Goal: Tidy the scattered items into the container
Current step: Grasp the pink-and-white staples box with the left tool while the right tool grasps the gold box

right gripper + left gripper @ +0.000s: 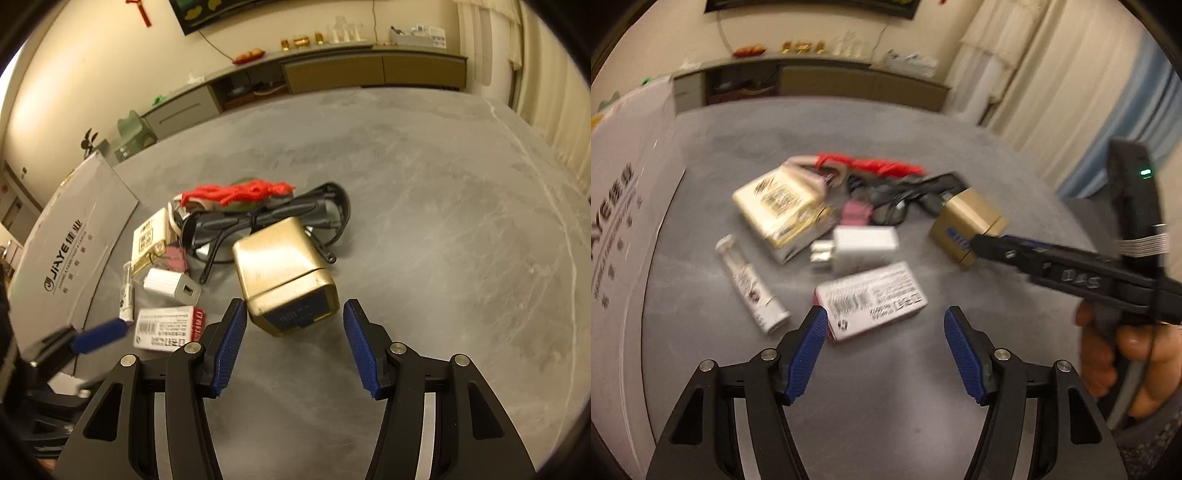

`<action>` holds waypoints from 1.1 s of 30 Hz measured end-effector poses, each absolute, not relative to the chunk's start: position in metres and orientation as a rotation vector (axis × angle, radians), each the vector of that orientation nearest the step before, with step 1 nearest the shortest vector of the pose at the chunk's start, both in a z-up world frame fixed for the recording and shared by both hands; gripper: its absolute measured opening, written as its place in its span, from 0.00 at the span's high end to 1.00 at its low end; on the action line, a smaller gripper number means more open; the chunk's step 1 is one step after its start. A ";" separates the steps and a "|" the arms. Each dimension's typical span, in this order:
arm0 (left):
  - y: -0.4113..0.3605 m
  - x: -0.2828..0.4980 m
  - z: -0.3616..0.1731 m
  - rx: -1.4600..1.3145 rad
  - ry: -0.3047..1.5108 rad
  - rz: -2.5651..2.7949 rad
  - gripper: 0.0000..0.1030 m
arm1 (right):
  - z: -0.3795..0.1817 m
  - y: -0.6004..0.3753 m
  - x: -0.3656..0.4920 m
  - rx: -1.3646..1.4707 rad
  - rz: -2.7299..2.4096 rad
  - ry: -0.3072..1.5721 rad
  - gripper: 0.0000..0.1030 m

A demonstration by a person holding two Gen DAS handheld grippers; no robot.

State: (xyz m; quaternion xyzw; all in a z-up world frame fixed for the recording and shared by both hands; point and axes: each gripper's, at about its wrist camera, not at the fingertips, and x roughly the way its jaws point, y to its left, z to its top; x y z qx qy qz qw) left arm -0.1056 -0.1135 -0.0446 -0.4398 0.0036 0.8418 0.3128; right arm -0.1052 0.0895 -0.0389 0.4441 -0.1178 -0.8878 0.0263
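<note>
Scattered items lie in a heap on the grey table. My right gripper is open, and the near end of a gold box sits just ahead of the gap between its fingers. My left gripper is also open, with a white-and-pink barcode box lying at its fingertips, close to the left one. Around these lie a white charger, a white tube, a cream box, black glasses and a red cord. The right gripper reaches the gold box from the right.
A large grey cardboard box printed JIAYE stands along the table's left side; I cannot tell whether it is open. A small pink item lies among the heap. A hand holds the right gripper. A sideboard lines the far wall.
</note>
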 end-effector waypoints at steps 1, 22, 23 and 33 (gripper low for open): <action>-0.113 -0.105 -0.041 -1.128 0.029 2.247 0.33 | -0.036 0.088 -0.106 1.348 -2.752 -0.337 0.44; -0.075 -0.093 -0.054 -1.083 0.213 2.130 0.43 | -0.033 0.089 -0.118 1.286 -2.649 -0.310 0.40; -0.077 -0.096 -0.054 -1.103 0.188 2.143 0.47 | -0.033 0.093 -0.117 1.315 -2.654 -0.329 0.40; -0.076 -0.094 -0.051 -1.055 0.201 2.218 0.32 | -0.019 0.097 -0.112 1.256 -2.714 -0.374 0.39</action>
